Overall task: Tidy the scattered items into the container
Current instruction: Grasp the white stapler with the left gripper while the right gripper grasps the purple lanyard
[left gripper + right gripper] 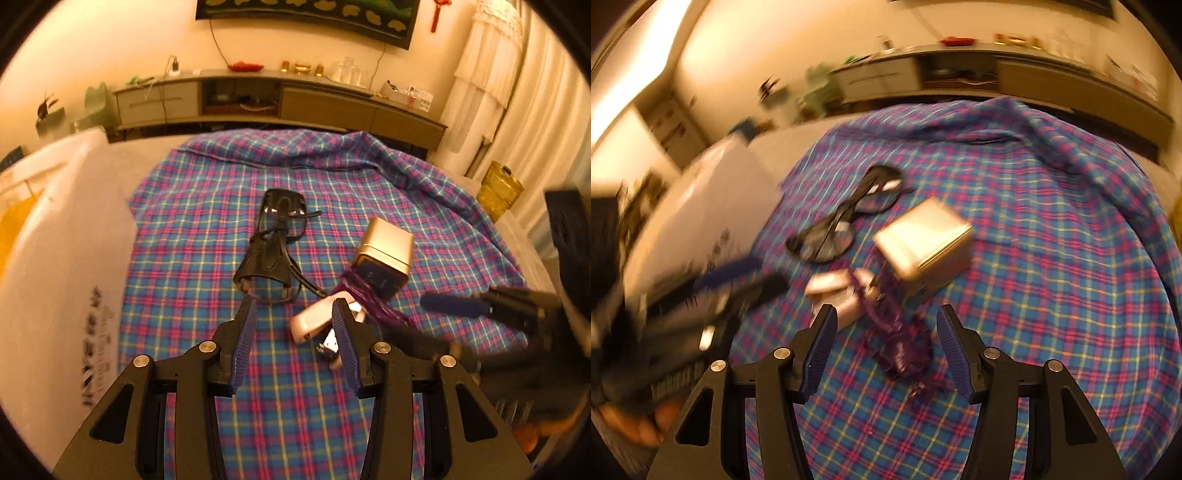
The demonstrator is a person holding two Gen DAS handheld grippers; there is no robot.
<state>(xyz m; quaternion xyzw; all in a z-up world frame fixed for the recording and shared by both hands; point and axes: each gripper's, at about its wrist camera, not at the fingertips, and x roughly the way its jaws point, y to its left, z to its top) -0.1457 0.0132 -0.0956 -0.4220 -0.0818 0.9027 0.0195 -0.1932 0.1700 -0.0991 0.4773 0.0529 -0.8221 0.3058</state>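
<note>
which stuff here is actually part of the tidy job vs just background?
Job items:
- two black glasses, overlapping, on the plaid cloth
- gold tin
- purple bead string
- small white gadget
- white box at left, likely the container

Background:
- plaid cloth
- TV cabinet
- yellow jar
- curtain

light: warm, dim amber | left view: mostly sharp | right view: motion-blurred | edges: fisheye-bent, dark vignette
</note>
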